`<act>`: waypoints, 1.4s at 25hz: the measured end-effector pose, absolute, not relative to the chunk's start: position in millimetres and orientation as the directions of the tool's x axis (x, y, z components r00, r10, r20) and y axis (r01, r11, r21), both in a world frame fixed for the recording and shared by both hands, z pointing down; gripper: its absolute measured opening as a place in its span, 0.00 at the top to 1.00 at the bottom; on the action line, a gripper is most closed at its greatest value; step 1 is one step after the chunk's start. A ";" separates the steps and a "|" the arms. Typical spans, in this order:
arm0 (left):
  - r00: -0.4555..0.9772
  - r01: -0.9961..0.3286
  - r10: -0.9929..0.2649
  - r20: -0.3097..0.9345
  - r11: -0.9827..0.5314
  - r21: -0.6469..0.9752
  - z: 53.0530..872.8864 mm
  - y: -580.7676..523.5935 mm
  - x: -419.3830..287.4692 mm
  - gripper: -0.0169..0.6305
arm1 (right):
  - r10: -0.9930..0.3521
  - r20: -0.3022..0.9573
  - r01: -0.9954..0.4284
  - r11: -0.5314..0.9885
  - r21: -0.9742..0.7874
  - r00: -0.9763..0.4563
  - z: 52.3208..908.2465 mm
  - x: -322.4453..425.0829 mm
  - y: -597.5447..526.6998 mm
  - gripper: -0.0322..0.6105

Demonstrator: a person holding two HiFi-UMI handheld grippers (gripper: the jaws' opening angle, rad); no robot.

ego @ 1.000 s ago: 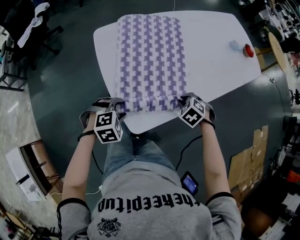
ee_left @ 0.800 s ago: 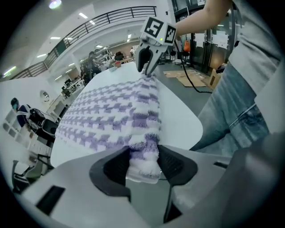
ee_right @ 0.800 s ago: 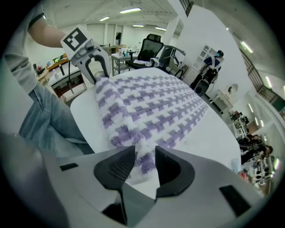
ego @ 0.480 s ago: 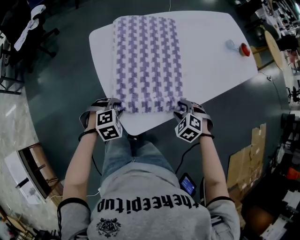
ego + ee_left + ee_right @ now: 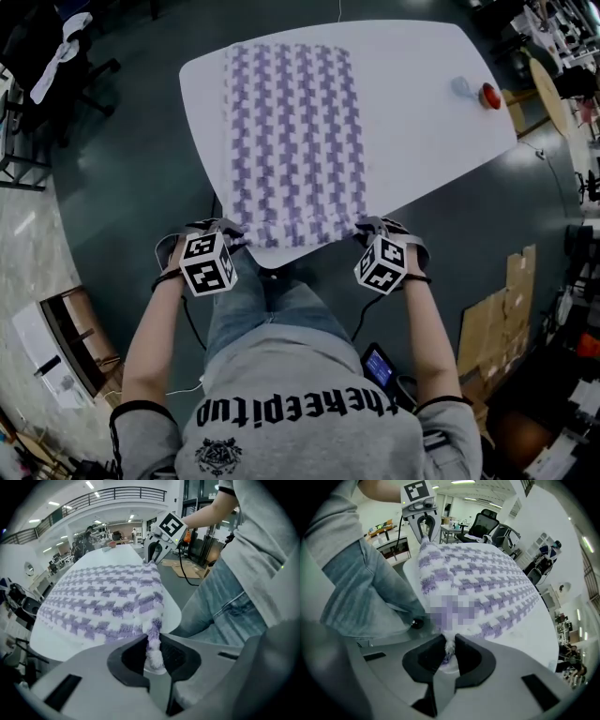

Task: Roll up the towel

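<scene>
A purple-and-white checked towel [image 5: 291, 141] lies flat along the white table [image 5: 422, 122]. My left gripper [image 5: 232, 247] is shut on its near-left corner, and my right gripper [image 5: 360, 234] is shut on its near-right corner. Both sets of jaws have just been closing with towel between them. In the left gripper view the pinched corner [image 5: 153, 646] stands up between the dark pads, and the right gripper [image 5: 152, 558] shows across the near edge. In the right gripper view a tuft of towel [image 5: 449, 649] sits between the pads, with the left gripper [image 5: 424, 532] opposite.
A red object [image 5: 489, 96] and a small pale thing [image 5: 466, 89] sit at the table's right end. The person's legs [image 5: 272, 300] are under the near edge. An office chair [image 5: 56, 47] stands far left, and cardboard [image 5: 497, 323] lies on the floor at right.
Both grippers have drawn back toward the person, and the towel has slid with them, so its near edge now lies close to the table's near edge.
</scene>
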State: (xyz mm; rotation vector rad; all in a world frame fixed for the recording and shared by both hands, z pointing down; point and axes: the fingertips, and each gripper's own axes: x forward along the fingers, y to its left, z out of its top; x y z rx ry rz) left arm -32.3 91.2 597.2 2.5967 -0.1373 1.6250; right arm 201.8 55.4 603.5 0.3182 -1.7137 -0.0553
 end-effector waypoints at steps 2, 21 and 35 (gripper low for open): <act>0.452 -0.122 -0.004 0.892 -0.991 0.058 600.2 94.0 -30.1 0.88 | -0.207 0.967 -0.187 0.966 0.178 -0.148 606.0 204.7 60.2 0.87; 0.567 -0.333 -0.027 0.823 -0.922 0.199 604.9 12.2 -46.4 0.80 | -0.171 0.952 -0.426 0.903 0.048 -0.255 609.4 201.4 -13.1 0.82; 0.523 -0.348 -0.232 0.820 -0.936 -0.043 583.4 -58.4 -34.4 0.80 | -0.248 0.959 -0.345 0.919 0.188 -0.139 621.4 209.0 -84.4 0.83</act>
